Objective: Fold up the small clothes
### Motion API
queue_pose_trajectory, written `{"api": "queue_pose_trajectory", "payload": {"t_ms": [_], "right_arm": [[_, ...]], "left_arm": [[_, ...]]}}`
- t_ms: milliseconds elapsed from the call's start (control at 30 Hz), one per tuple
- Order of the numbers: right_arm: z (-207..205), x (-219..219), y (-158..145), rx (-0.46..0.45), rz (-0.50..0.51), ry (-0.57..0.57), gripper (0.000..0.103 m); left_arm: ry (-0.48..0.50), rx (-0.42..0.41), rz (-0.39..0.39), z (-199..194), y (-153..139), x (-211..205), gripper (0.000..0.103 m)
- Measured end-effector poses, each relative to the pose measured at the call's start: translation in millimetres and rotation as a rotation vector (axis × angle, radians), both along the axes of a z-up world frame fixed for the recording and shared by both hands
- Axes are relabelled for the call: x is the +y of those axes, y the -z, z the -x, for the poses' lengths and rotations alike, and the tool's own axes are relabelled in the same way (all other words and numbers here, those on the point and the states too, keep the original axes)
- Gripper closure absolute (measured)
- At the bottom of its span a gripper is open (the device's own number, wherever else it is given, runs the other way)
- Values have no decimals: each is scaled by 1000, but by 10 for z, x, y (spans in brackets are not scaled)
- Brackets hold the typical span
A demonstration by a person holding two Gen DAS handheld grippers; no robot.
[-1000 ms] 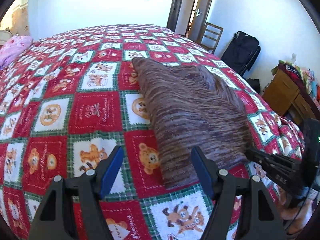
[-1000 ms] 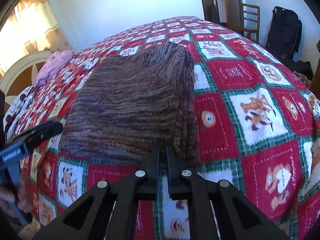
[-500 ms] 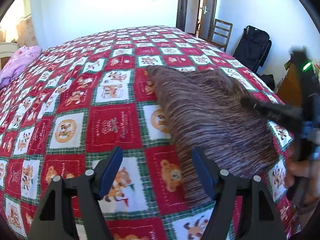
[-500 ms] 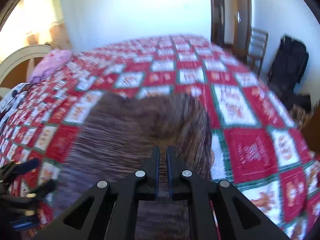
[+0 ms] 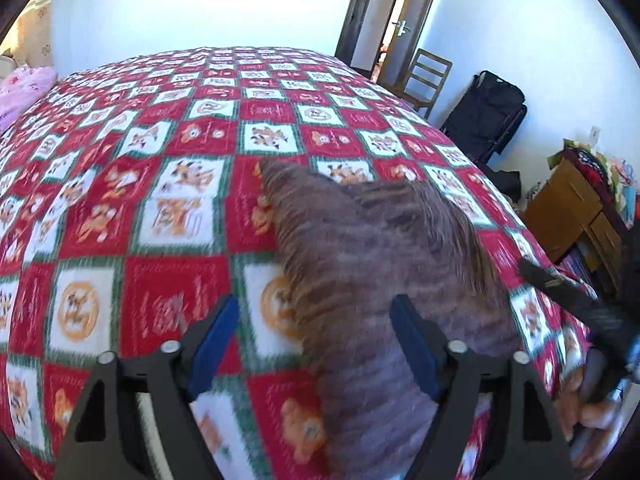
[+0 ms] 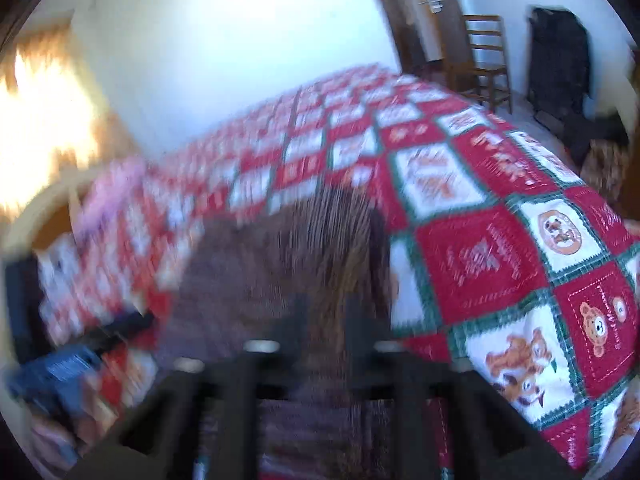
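Observation:
A brown striped knit garment lies flat on the red, white and green patchwork quilt. My left gripper hangs just above the garment's near left edge. Its blue pads are wide apart and still opening, pressing on nothing. At the right edge of the left wrist view my right gripper shows as a black finger, with a hand behind it. The right wrist view is blurred: the right gripper is over the garment, its jaws opening with knit showing between them. My left gripper is a blue blur at lower left there.
A pink garment lies at the bed's far left. Past the bed's right side stand a wooden chair, a black bag and a wooden dresser piled with clothes. A door stands ajar behind.
The right gripper was shut at the garment's near hem; it has risen, moved forward over the garment and parted its jaws. The left gripper has slid along the bed, jaws slightly wider.

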State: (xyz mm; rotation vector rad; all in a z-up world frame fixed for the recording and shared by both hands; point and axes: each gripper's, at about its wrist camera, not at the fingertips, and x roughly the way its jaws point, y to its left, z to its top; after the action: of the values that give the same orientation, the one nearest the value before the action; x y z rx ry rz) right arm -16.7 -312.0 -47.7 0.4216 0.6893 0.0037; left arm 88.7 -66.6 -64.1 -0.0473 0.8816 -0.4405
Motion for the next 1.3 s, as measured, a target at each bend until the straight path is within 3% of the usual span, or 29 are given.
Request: {"api": "queue_pose_trajectory", "payload": {"t_ms": [33,133,300,367,400,433,500,567,800,1000,1100,1300], "right_arm": [[-27,-97,-21,-20,-64,36,10],[-241,-190,30,-4,-106,42,7],[-693,-106,320,105,16,13,7],[-770,-97,523,127,-6,-13,7],[-765,-58,582,112,30,-15,7],[-744,-35,567,93,47,-20,8],[-713,4,561,83,71,-33,27],[-701,2,578,79,67,-36,35],[-706,-17,607,80,42,-43,35],[-713,45,594,84,88,-37,37],[-708,92,583,69,99,-58,51],[-706,95,584,65,96,-61,52]], "left_arm": [[3,15,-12,-82,20,-82,15],[-7,76,-57,-251,105,-220,13],[-21,206,-81,-455,456,-379,10],[-28,184,-49,-431,501,-365,2],[-29,159,-52,-397,510,-375,1],[-26,138,-64,-369,519,-402,0],[-22,95,-80,-317,533,-445,0],[-29,89,-66,-313,540,-437,0],[-42,65,-56,-339,553,-438,0],[-36,56,-47,-358,567,-456,0],[-33,57,-38,-356,568,-443,0],[-26,48,-31,-345,564,-450,3]]}}
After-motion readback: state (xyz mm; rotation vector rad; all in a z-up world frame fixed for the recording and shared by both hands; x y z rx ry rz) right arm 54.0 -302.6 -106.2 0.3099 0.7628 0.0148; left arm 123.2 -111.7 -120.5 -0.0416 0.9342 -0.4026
